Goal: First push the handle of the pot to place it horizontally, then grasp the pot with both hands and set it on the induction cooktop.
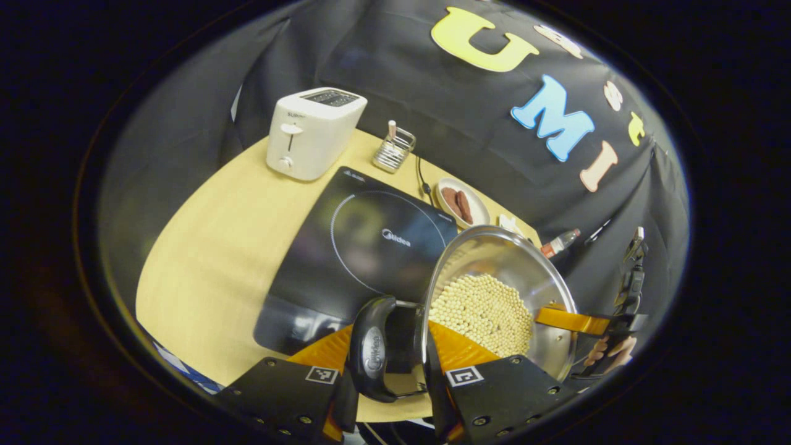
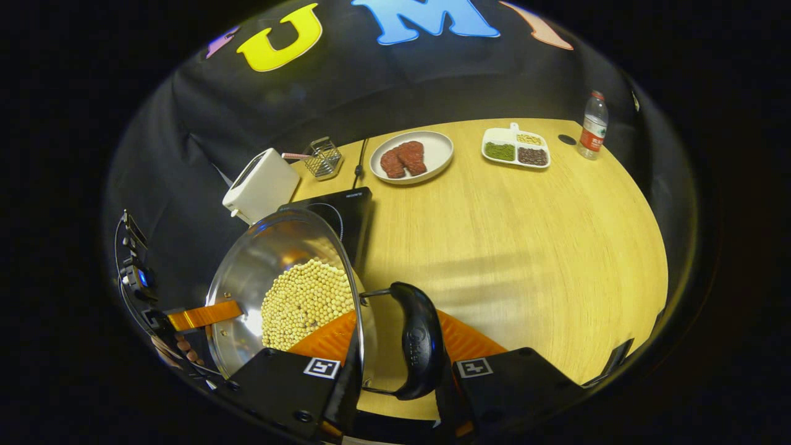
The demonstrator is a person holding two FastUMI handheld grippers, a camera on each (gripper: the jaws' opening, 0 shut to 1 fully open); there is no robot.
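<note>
Pot: the steel pot (image 1: 494,272) is tilted, with pale round beans (image 1: 485,312) heaped in it; in the left gripper view it is at the near right corner of the cooktop (image 1: 358,253), partly over its edge. I cannot tell whether it touches the counter (image 1: 216,247).
Pot, second look: in the right gripper view the pot (image 2: 278,272) is in front of the cooktop (image 2: 346,213), its rim covering part of the black glass.
Handles: one black loop handle (image 1: 374,349) is on the side away from the cooktop's right edge in the left gripper view; the other black handle (image 2: 417,346) is in the right gripper view.
Left gripper: the left gripper (image 1: 395,371) has its jaws clenched on the black handle, one finger on each side of it.
Right gripper: the right gripper (image 2: 395,377) has its jaws grasping the other handle in the same manner.
Far gripper: in the left gripper view the right gripper (image 1: 612,327) shows at the pot's far rim, with a hand (image 1: 609,352) behind it.
Toaster: a white toaster (image 1: 312,133) stands just behind the cooktop's far left corner.
Rack: a small wire rack (image 1: 393,148) is behind the cooktop, beside the toaster.
Plate: a white plate (image 2: 432,161) with two red-brown pieces is to the right of the cooktop's back edge.
Tray: a divided tray (image 2: 516,148) lies further right from the cooktop, past the plate.
Bottle: a bottle (image 2: 593,127) stands well apart from the cooktop, beyond the tray.
</note>
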